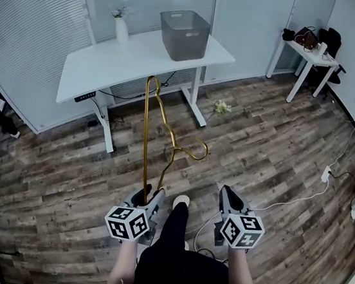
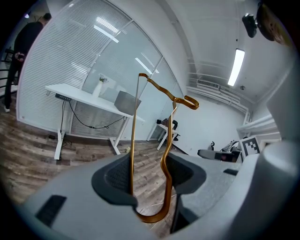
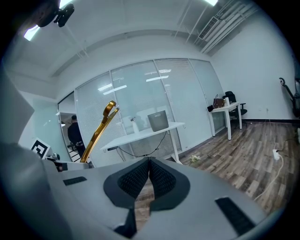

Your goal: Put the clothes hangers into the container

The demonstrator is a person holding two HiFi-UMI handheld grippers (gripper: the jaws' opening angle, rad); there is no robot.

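Gold hanger [image 1: 147, 134] stands clamped in my left gripper [image 1: 149, 196], hook end up beyond my fingertips.
Its 2 wire strands run between my left fingers, 1 against each pad. My right gripper [image 1: 227, 197], just beside, has its fingers together on nothing. The grey container [image 1: 184, 35] sits on the white desk [image 1: 110, 64], well ahead of both.

One hanger [image 1: 147, 127] — one container [image 1: 184, 35]
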